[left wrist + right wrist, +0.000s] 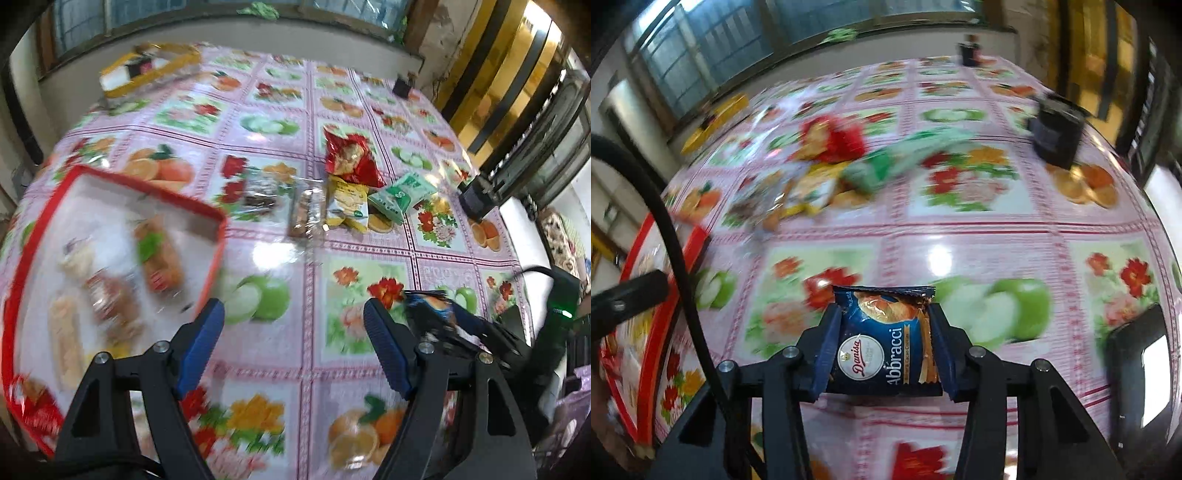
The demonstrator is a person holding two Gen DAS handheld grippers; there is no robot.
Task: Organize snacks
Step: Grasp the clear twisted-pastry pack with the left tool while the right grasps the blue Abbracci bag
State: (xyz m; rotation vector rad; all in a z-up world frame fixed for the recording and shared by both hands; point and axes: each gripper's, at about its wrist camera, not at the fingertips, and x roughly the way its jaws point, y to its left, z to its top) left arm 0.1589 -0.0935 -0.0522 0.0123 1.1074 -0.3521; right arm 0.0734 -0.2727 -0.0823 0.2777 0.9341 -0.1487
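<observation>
My right gripper (884, 325) is shut on a blue Danisa Abbracci cookie packet (882, 339) and holds it above the table; the packet also shows in the left wrist view (430, 308), to the right of my left gripper. My left gripper (293, 321) is open and empty, just right of a red-rimmed white tray (218, 236) that holds several snack packets. Loose snacks lie mid-table: a red packet (349, 155), a yellow packet (347, 205), a green packet (402, 194), and two clear-wrapped snacks (306, 212). The tray's edge shows at left in the right wrist view (631, 332).
A fruit-and-flower tablecloth (280, 122) covers the table. A yellow-rimmed tray (147, 68) with items sits at the far left corner. A dark box (476, 197) stands near the right edge, also in the right wrist view (1054, 134). A black cable (676, 243) crosses the right wrist view.
</observation>
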